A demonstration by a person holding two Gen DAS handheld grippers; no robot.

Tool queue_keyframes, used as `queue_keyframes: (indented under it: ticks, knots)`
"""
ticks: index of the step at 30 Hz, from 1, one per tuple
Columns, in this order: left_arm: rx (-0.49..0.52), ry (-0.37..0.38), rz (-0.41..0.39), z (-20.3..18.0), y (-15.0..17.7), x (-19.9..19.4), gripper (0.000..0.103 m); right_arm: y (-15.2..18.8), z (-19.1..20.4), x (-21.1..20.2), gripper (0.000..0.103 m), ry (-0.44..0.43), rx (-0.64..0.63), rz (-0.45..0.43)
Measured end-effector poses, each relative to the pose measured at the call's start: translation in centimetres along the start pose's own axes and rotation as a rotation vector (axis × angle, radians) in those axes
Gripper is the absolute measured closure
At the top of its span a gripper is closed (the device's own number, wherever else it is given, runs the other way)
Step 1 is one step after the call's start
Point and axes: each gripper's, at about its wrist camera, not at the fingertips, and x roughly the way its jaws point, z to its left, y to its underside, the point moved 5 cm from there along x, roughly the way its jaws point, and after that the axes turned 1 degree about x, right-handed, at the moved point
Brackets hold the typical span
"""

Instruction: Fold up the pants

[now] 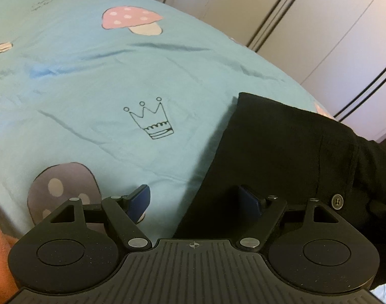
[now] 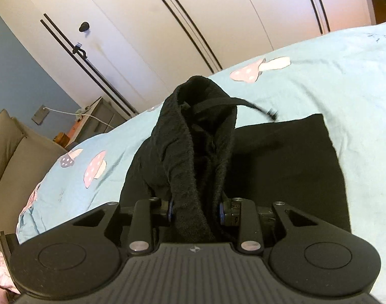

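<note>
The black pants (image 2: 281, 167) are seen on the blue mushroom-print bedsheet (image 1: 91, 76), partly folded: a flat dark panel lies spread at about 3 o'clock in the right wrist view, while a bunched waistband end (image 2: 200, 136) is held raised above it. The right gripper (image 2: 196, 211) is clamped on that bunch. The left gripper (image 1: 195, 200) is held with jaws apart, just beside the pants edge, gripping nothing. A final fold is judged outstanding. The long axis is judged to run from 6 toward 12 o'clock.
</note>
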Motion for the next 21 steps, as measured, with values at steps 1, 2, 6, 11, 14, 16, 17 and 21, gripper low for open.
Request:
queue_keyframes:
  ticks: [1, 2, 6, 11, 14, 16, 17, 21]
  knots:
    - [0.001, 0.000, 0.001, -0.1, 0.1, 0.0, 0.022, -0.1, -0.4, -0.2, 0.074, 0.010, -0.003, -0.004]
    - [0.000, 0.001, 0.001, -0.1, 0.1, 0.0, 0.022, -0.1, -0.4, -0.4, 0.074, 0.021, -0.006, -0.011]
    - [-0.011, 0.007, 0.006, 0.0, 0.1, 0.1, 0.022, -0.2, -0.7, -1.1, 0.074, 0.037, -0.011, -0.024]
    - [-0.015, 0.018, 0.014, 0.2, 0.0, 0.3, 0.022, -0.2, -0.8, -0.9, 0.074, 0.067, -0.030, -0.027]
    - [-0.028, 0.025, 0.018, 0.4, 0.0, 0.4, 0.022, -0.2, -0.7, -0.9, 0.074, 0.085, -0.044, -0.035]
    - [-0.029, 0.031, 0.021, 0.4, 0.0, 0.5, 0.022, -0.2, -0.7, -1.0, 0.074, 0.111, -0.066, -0.051]
    - [-0.027, 0.033, 0.022, 0.4, 0.0, 0.5, 0.021, -0.1, -0.9, -1.0, 0.074, 0.120, -0.064, -0.053]
    - [-0.023, 0.041, 0.027, 0.3, 0.0, 0.6, 0.020, 0.4, -2.0, -0.6, 0.074, 0.155, -0.054, -0.043]
